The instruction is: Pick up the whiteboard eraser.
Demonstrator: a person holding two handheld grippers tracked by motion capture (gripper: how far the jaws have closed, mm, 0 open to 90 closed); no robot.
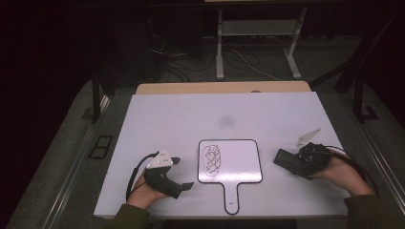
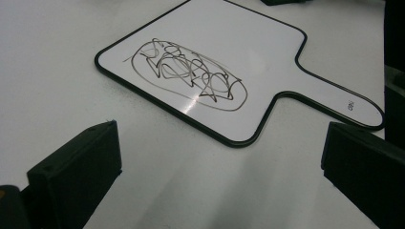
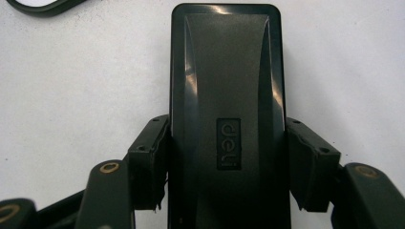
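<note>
A small paddle-shaped whiteboard (image 1: 236, 160) with a black rim lies at the table's front middle, handle toward the person. A black scribble (image 1: 211, 159) covers its left half; the same scribble (image 2: 188, 71) shows in the left gripper view. My left gripper (image 1: 183, 172) rests on the table left of the board, jaws wide apart and holding nothing. My right gripper (image 1: 292, 161) sits right of the board, shut on a black eraser (image 1: 285, 159). In the right gripper view the eraser (image 3: 227, 95) stands between both jaws, which press its sides.
The white table top (image 1: 191, 119) has a wooden strip (image 1: 222, 88) along its far edge. Beyond it, a dark floor holds cables and a white desk frame (image 1: 258, 43). A dark smudge (image 1: 226, 121) marks the table behind the board.
</note>
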